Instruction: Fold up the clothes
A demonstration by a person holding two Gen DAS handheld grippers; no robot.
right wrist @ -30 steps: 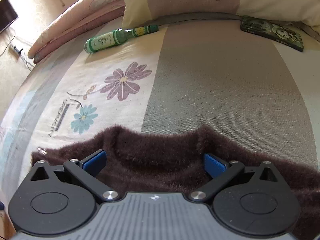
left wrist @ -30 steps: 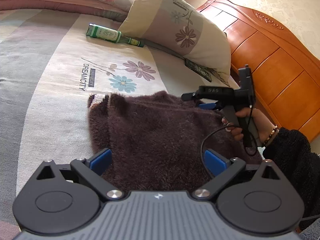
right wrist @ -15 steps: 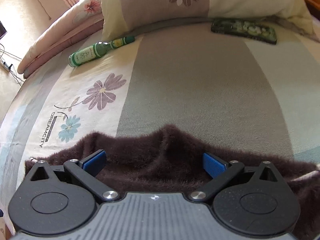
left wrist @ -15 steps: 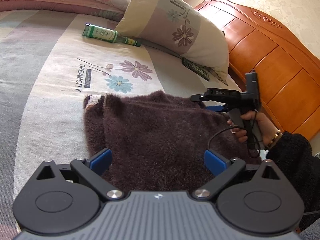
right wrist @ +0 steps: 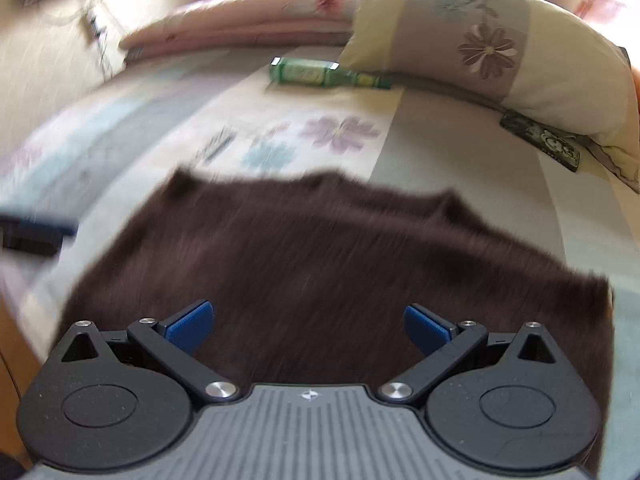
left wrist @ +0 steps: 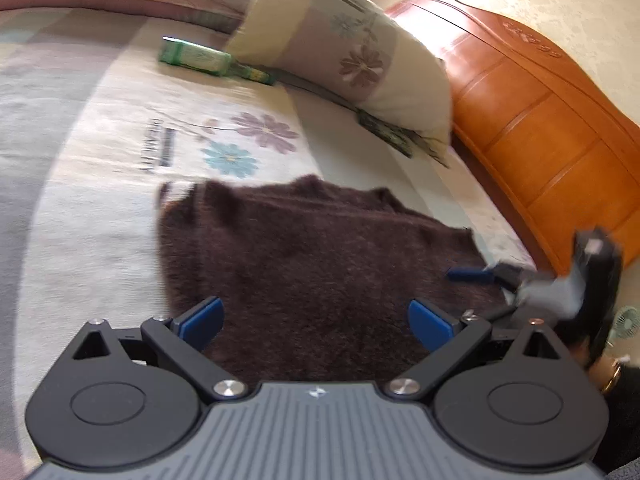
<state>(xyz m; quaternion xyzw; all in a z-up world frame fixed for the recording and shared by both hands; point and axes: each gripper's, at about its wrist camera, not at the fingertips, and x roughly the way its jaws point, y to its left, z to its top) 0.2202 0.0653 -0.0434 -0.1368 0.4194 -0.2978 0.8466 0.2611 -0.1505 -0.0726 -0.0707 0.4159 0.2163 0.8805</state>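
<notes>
Holding both grippers, left gripper [left wrist: 316, 318] and right gripper [right wrist: 308, 324], wide open and empty, you are risking to bunch the fuzzy brown sweater [left wrist: 312, 248].

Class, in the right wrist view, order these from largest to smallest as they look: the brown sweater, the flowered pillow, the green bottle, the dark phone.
1. brown sweater, though it lies nearest the camera
2. flowered pillow
3. green bottle
4. dark phone; it looks only somewhat smaller than the bottle
</notes>
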